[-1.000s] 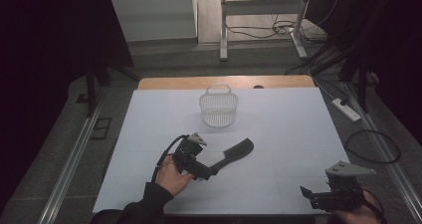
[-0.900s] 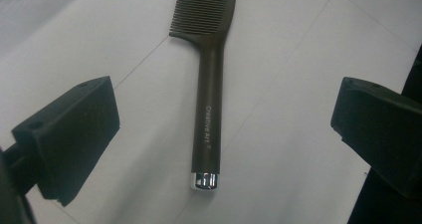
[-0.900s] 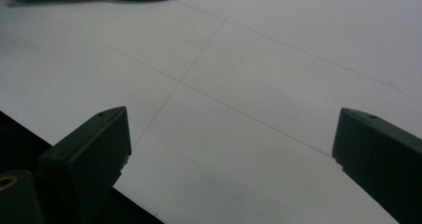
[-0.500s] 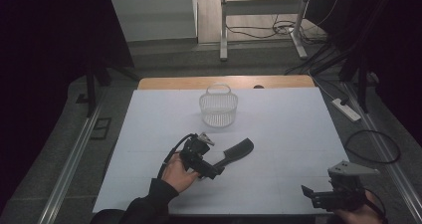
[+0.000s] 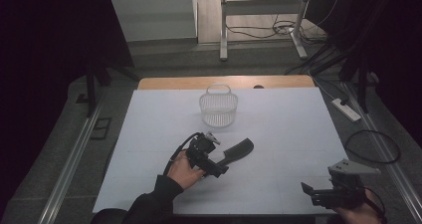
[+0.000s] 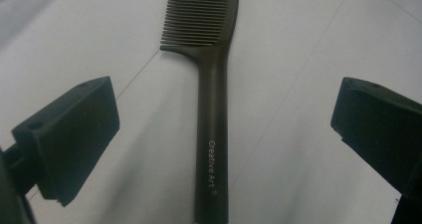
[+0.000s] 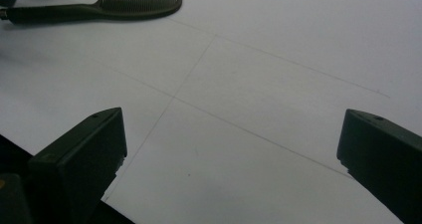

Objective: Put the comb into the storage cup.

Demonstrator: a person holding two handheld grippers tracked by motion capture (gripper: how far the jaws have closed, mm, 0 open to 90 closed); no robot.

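Comb (image 6: 213, 134) lies flat on the white counter (image 5: 298, 134) with its handle running straight up between our left gripper's (image 6: 224, 134) jaws, which stand wide apart on either side of it and grip nothing, teeth end pointing away from us. Its long axis lines up with the jaws' reach, so we judge that closing across the handle is the move. Our right gripper (image 7: 231, 149), jaws also spread and empty, sits well apart; a wire basket (image 5: 218, 107) stands beyond.
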